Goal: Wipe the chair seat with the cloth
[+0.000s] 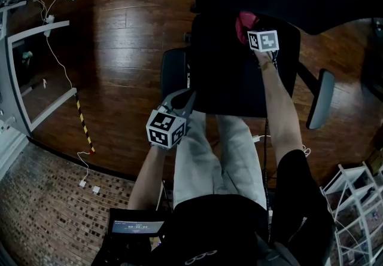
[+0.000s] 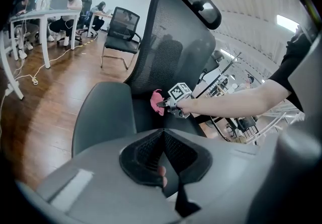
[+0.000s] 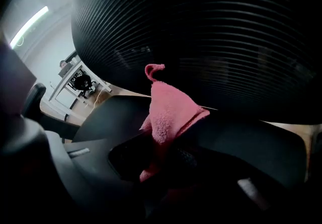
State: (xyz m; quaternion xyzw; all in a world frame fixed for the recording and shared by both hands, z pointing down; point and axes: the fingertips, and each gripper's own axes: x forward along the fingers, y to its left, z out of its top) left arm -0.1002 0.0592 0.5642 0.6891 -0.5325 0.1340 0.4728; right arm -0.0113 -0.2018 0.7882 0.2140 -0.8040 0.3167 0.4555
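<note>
The black office chair seat (image 1: 233,73) lies in front of me, with its mesh backrest (image 2: 171,42) behind it. My right gripper (image 1: 256,30) is shut on a pink cloth (image 1: 244,21) at the back of the seat, close to the backrest. In the right gripper view the cloth (image 3: 168,112) sticks up from between the jaws, in front of the backrest (image 3: 201,31). My left gripper (image 1: 179,100) hangs at the seat's front left corner with its jaws together and nothing in them. From the left gripper (image 2: 163,135) I see the right gripper (image 2: 163,103) and the cloth (image 2: 157,102) over the seat (image 2: 105,112).
An armrest (image 1: 320,97) sticks out on the chair's right and another armrest (image 1: 173,70) on its left. A white desk frame (image 1: 18,73) and loose cables (image 1: 57,49) lie at the left on the wooden floor. A white rack (image 1: 353,199) stands at bottom right. Another chair (image 2: 121,26) stands farther back.
</note>
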